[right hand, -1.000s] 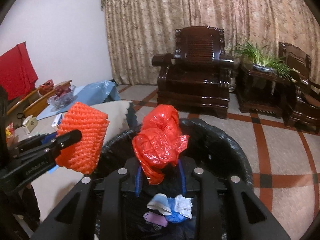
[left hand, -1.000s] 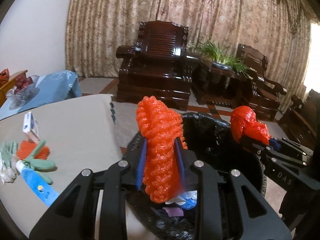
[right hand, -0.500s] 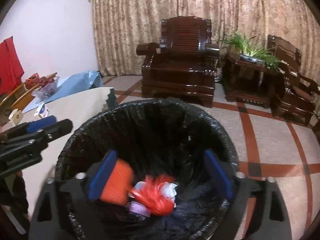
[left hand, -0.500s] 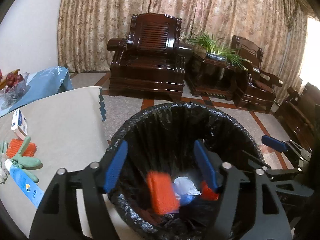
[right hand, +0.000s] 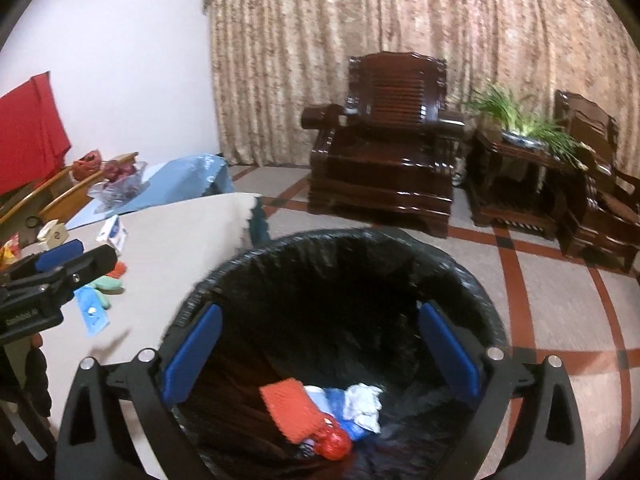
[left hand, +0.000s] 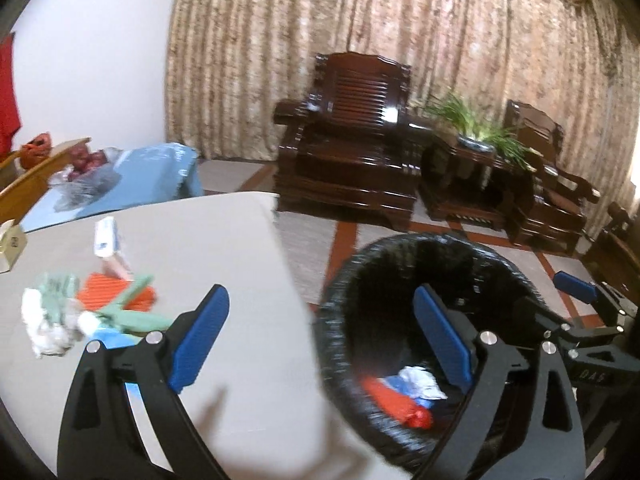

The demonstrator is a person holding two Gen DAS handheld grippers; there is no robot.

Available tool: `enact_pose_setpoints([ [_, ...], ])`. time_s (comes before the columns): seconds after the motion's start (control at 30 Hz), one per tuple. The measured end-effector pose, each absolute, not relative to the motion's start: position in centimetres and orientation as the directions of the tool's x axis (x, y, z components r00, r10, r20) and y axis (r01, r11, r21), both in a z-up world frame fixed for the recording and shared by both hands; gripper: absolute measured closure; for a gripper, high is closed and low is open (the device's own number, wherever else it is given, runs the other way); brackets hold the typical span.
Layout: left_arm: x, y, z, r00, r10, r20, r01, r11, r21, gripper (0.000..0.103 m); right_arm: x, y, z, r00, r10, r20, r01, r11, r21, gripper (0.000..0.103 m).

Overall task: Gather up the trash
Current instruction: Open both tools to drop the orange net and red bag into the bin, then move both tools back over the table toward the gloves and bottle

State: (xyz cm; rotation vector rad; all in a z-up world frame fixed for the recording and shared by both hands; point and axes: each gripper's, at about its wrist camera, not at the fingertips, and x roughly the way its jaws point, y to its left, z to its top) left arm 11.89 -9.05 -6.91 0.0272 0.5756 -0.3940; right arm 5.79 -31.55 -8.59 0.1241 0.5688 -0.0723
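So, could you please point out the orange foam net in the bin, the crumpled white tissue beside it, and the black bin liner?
orange foam net [right hand: 290, 410], right wrist view, middle of its ribbed face
crumpled white tissue [right hand: 364, 406], right wrist view, its centre
black bin liner [right hand: 340, 240], right wrist view, far rim

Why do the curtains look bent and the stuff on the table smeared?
Both wrist views use fisheye lenses, so the curtain bows and corners go black. Left wrist view: motion blur smears the table litter and bin. Right wrist view: sharper, bin rim slightly blurred.
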Motion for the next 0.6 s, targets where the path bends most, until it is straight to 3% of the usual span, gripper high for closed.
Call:
enact_pose_setpoints([
  [0.6,11.8,5.9,-5.8,0.844,-0.091,-0.529,0.074,0.996,-0.054,0.012,10.9,-18.6,-7.8,0.844,0.179,-0.506,-0.152,0.984,0.096,0.006],
])
